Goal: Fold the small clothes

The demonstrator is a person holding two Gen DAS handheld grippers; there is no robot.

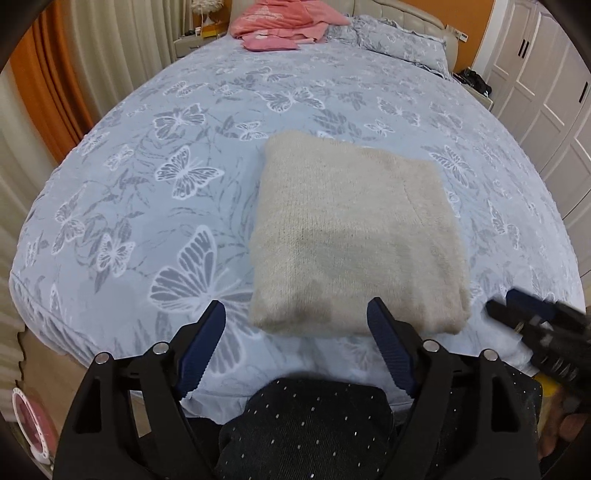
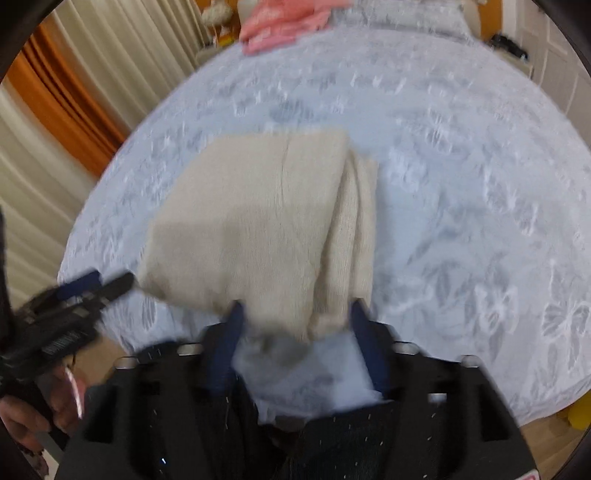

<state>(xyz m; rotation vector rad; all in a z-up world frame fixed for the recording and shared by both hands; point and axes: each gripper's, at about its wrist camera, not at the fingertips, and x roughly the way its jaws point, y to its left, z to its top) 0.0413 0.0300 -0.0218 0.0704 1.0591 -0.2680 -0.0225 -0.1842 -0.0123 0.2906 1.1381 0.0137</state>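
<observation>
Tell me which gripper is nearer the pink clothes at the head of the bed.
Neither clearly. Both the left gripper and the right gripper sit open at the near edge of the folded beige sweater, the whole bed away from the pink clothes.

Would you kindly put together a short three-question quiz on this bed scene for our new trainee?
1. True or false: the beige knitted garment lies folded into a compact rectangle on the blue butterfly-print bedspread.
2. Multiple choice: what sits at the far end of the bed? A) a pile of pink clothes B) a green towel C) a stack of books
3. Fill in: the left gripper holds ____ between its fingers.

Key: 1 true. 2 A. 3 nothing; its jaws stand open at the garment's near edge, and the right gripper is likewise open, not clamping the fabric.
</observation>
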